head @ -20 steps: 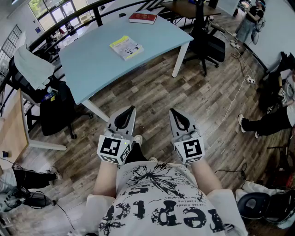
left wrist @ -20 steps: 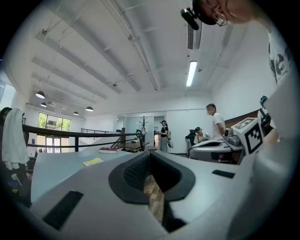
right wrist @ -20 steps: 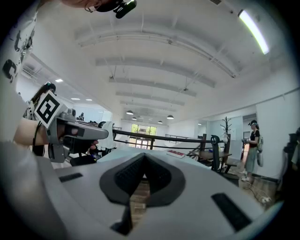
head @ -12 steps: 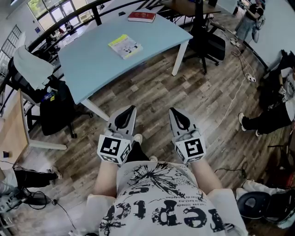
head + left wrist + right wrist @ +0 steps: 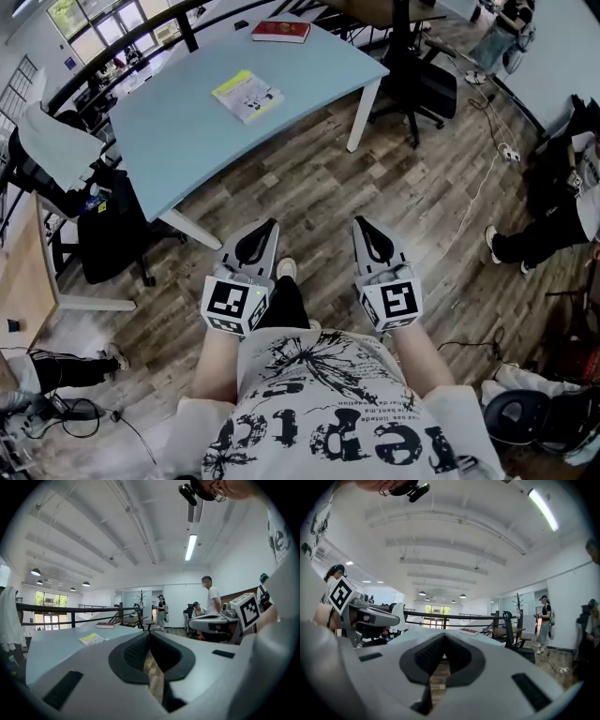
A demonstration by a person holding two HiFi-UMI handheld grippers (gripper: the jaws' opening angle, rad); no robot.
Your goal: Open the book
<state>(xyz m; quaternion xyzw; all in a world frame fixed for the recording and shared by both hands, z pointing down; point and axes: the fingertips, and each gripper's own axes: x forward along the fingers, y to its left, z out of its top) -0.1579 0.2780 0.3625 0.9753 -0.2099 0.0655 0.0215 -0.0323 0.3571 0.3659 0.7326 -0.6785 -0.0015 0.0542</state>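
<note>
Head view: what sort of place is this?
Likely an open-plan office or lab workspace: a light-blue desk, a black office chair on a wood-plank floor, and a black railing beyond the desk.

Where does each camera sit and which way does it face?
Head view: on the head, steeply down at floor and blue table; shows forearms, left gripper, right gripper.
Left gripper view: on left gripper, forward along its shut fingers toward the table; right gripper at right.
Right gripper view: on right gripper, forward along shut fingers; left gripper at left.
Shared: the red book.
</note>
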